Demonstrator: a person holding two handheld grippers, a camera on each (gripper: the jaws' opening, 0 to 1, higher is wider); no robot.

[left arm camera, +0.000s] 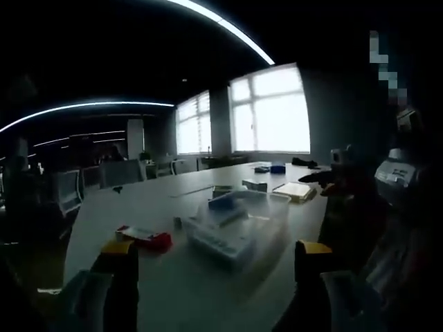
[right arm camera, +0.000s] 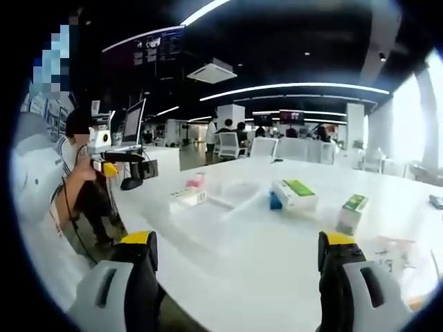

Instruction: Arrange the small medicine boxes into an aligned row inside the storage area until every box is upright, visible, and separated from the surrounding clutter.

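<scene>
Both tongs (left arm camera: 214,266) (right arm camera: 239,259) hovering wide, empty; clear storage bin (left arm camera: 239,225) ahead risking skidding on bench (right arm camera: 277,263) if nudged.

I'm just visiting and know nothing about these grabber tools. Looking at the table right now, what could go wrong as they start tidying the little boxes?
Judging from the pictures:
1. The boxes lie scattered: the green-topped box and a smaller green box sit apart from the clear storage bin, so some may be missed.
2. The red box lies flat near the table's edge; a nudge might push it off.
3. Both grippers are open and far from anything.
</scene>
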